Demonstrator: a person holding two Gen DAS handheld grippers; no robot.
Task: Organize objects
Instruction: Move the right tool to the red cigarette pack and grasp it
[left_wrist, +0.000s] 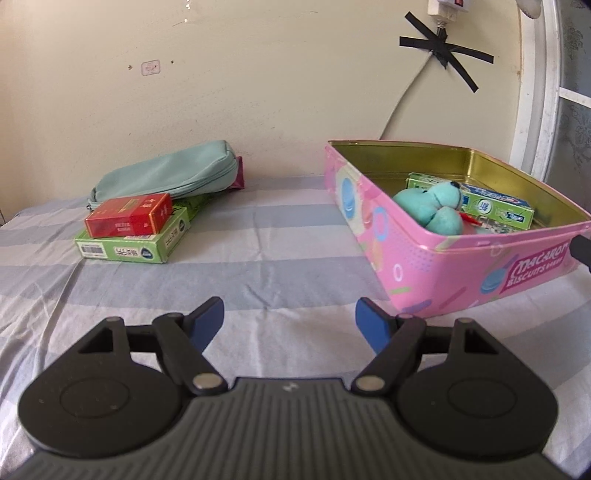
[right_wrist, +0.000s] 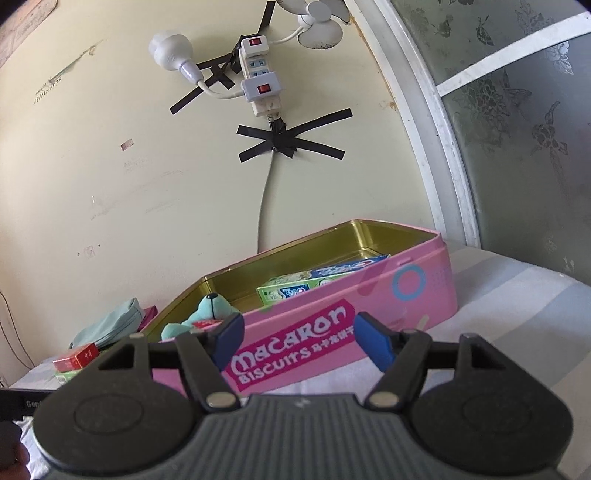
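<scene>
Left gripper (left_wrist: 290, 320) hangs low over the striped sheet (left_wrist: 258, 236), blue pads spread, nothing btwn them. Ahead and to its left sits the leftover pile: red box (left_wrist: 129, 216) stacked on a green box (left_wrist: 133, 245), teal pouch (left_wrist: 166, 171) lying behind and partly over them, w/ a magenta item peeking out at the pouch's far end. Those look like what's left to sort, and the left tongs, empty and wide, seem lined up for a reach that way.

Ahead-right of the left tongs is the pink biscuit tin (left_wrist: 443, 258), lid off, so it's the drop spot. Inside already: teal plush toy (left_wrist: 432, 206) near the closer wall, toothpaste carton (left_wrist: 495, 205) behind it, flat on the gold floor.

Right gripper (right_wrist: 300, 338) faces the tin's (right_wrist: 332, 332) long labelled side, very close, pads apart w/ nothing pinched. Plush (right_wrist: 207, 310) shows just above its left finger, carton (right_wrist: 314, 284) straight ahead past the wall. Prob parked there to steady the tin or wait its turn; can't tell if it touches the tin.
</scene>
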